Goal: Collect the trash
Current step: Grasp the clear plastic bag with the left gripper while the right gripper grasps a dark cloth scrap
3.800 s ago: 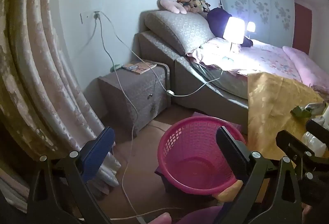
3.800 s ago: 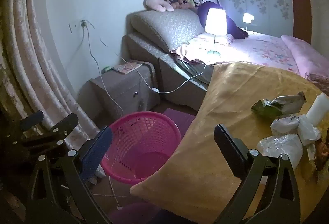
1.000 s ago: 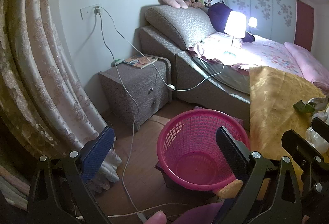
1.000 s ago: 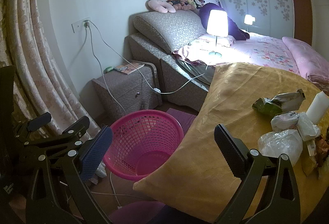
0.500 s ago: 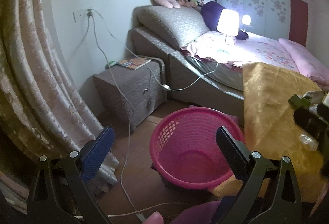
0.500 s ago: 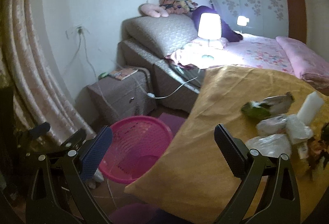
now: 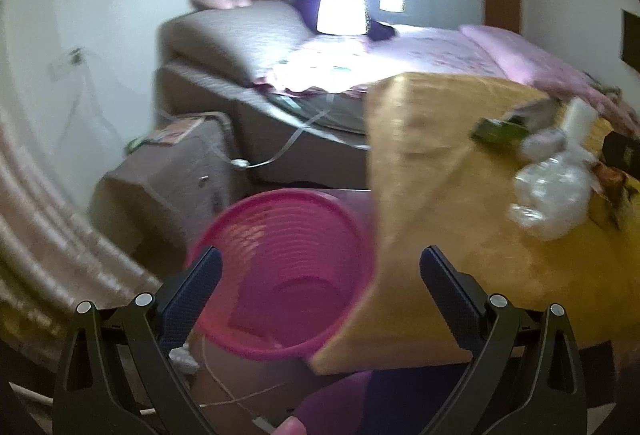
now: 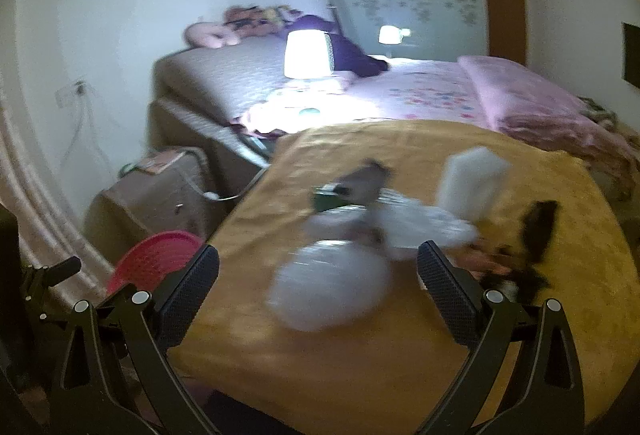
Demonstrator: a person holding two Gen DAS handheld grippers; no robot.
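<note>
A pink plastic basket [image 7: 288, 271] stands on the floor beside a table under a yellow cloth [image 7: 452, 171]; it also shows in the right wrist view [image 8: 152, 259]. Trash lies on the cloth: a crumpled clear plastic bag [image 8: 332, 287], a green wrapper [image 8: 340, 191], white packaging [image 8: 472, 179] and dark scraps [image 8: 536, 227]. The bag [image 7: 552, 191] and wrapper [image 7: 500, 131] show in the left wrist view too. My left gripper [image 7: 320, 299] is open and empty above the basket. My right gripper [image 8: 318, 295] is open, with the clear bag between its fingers and just ahead. Both views are blurred.
A grey bed [image 7: 256, 47] with a lit lamp [image 7: 340, 11] stands behind the table. A grey nightstand [image 7: 172, 171] with a trailing cable sits left of the basket. A curtain [image 7: 36, 219] hangs at the far left.
Both grippers have swung right toward the table. The right gripper has moved in close to the clear bag, which now sits between its fingers. The basket has shifted left in both views.
</note>
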